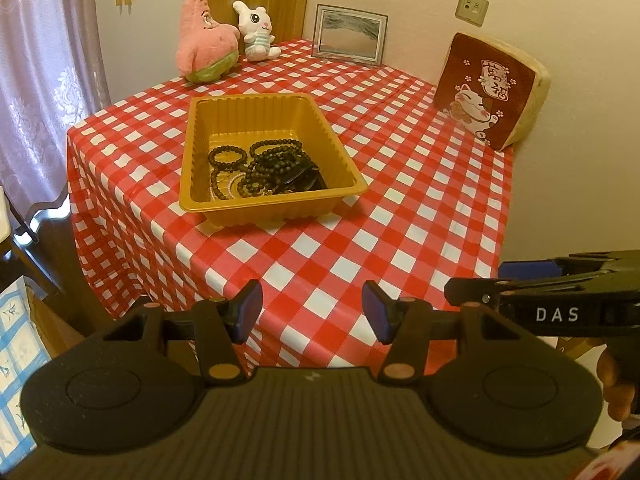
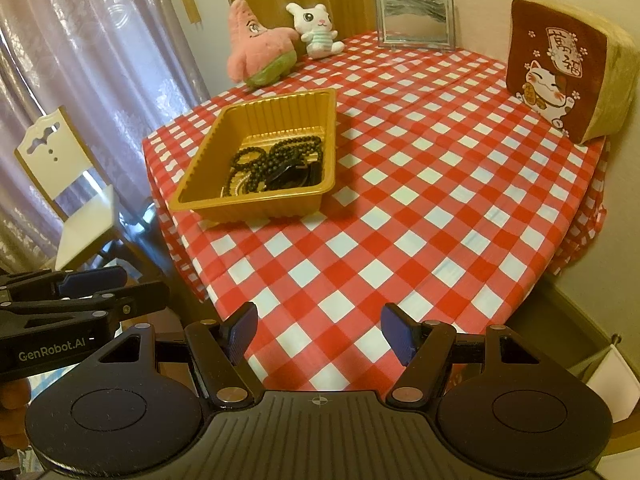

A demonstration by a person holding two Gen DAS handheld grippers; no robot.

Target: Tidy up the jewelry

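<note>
Looking along my left tool (image 1: 312,312), I am holding it with its fingers spread wide and nothing between them, short of the counter (image 1: 360,216). The gold tray (image 1: 224,204) is sitting further in, and the jewelry (image 1: 264,168) is lying heaped inside it: dark bead strands tangled with a paler strand and something black I cannot make out. Turning to the right view, I am keeping my right tool (image 2: 318,330) equally wide and empty, the tray (image 2: 256,204) off to its left. Those beads are likely light, limp and slippery, snagging each other, so I am judging a pinch across one free loop best.
</note>
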